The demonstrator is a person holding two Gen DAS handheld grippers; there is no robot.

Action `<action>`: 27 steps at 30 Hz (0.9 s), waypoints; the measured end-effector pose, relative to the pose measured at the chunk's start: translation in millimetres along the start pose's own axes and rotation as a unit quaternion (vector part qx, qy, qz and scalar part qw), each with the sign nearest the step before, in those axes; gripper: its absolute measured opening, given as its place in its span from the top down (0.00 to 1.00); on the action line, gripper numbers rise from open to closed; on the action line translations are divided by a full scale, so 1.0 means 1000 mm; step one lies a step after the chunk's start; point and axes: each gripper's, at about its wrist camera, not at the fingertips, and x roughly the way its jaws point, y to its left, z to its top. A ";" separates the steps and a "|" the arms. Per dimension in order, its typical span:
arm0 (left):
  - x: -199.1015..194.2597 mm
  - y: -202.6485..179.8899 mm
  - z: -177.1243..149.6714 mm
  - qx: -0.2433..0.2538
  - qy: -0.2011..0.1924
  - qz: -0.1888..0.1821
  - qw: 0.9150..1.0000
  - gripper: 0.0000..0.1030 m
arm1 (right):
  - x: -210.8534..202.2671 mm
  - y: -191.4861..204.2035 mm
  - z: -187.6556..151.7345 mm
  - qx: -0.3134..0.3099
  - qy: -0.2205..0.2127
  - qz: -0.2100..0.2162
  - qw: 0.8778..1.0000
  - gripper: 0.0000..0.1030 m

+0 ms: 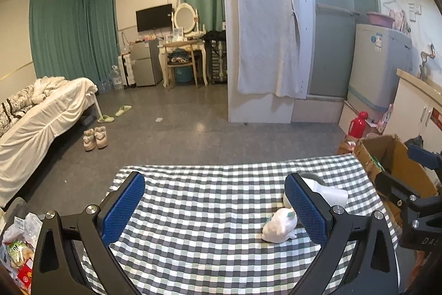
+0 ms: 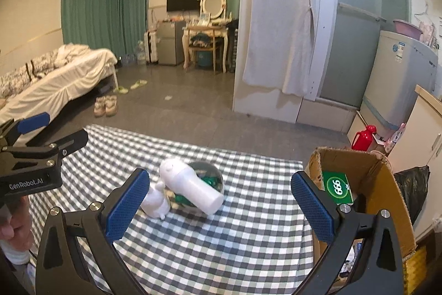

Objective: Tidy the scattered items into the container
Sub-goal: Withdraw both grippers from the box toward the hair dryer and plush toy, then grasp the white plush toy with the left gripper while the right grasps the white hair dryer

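Note:
A small white rabbit-shaped toy (image 2: 155, 202) lies on the checked tablecloth (image 2: 234, 234), touching a white bottle-shaped device (image 2: 190, 185) that lies on its side across a clear round bowl (image 2: 208, 173) holding green items. The toy also shows in the left wrist view (image 1: 279, 224), next to my left gripper's right finger, with the white device (image 1: 330, 191) behind it. My left gripper (image 1: 215, 208) is open and empty over the cloth. My right gripper (image 2: 221, 205) is open and empty, right of the toy. A cardboard box (image 2: 386, 184) stands at the table's right edge, holding a green "666" packet (image 2: 338, 188).
A red flask (image 2: 363, 138) stands on the floor behind the box. A black bag (image 2: 413, 184) sits to its right. Snack bags (image 1: 19, 250) lie left of the table. A bed (image 1: 41, 118), shoes (image 1: 95, 138) and a washing machine (image 1: 378, 68) stand further off.

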 end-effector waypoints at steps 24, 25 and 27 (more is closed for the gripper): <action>0.076 -0.050 -0.041 0.092 0.156 -0.065 0.981 0.00 | 0.082 -0.007 -0.027 -0.079 0.146 0.036 0.985 0.01; 0.080 -0.052 -0.043 0.096 0.162 -0.068 0.980 0.00 | 0.085 -0.008 -0.028 -0.082 0.150 0.034 0.985 0.01; 0.088 -0.056 -0.048 0.104 0.175 -0.080 0.976 0.00 | 0.087 -0.010 -0.031 -0.087 0.154 0.033 0.984 0.01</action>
